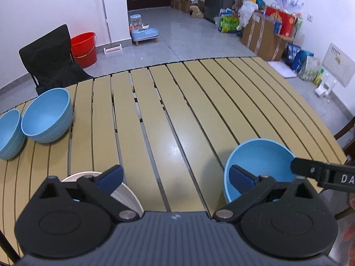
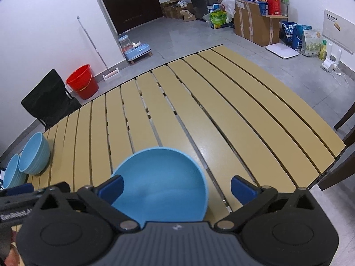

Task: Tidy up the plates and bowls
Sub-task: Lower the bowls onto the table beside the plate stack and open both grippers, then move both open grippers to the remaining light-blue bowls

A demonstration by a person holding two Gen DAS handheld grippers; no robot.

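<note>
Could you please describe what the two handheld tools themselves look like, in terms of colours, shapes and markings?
Both the left tool and the right tool look alike: a ribbed grey body, two round black discs, black linkage arms with silver pivot pins, and blue pads on the fingertips. White lettering, only partly readable, runs along each tool's side.

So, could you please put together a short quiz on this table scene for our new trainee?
1. True or false: the left gripper is shut on a bowl.
2. How many blue bowls show in the right wrist view?
3. What white item lies under the left gripper's left finger?

Key:
1. False; its jaws are open.
2. Three: the near bowl between the right gripper fingers, and two far bowls touching.
3. A white plate on the slatted table.
</note>
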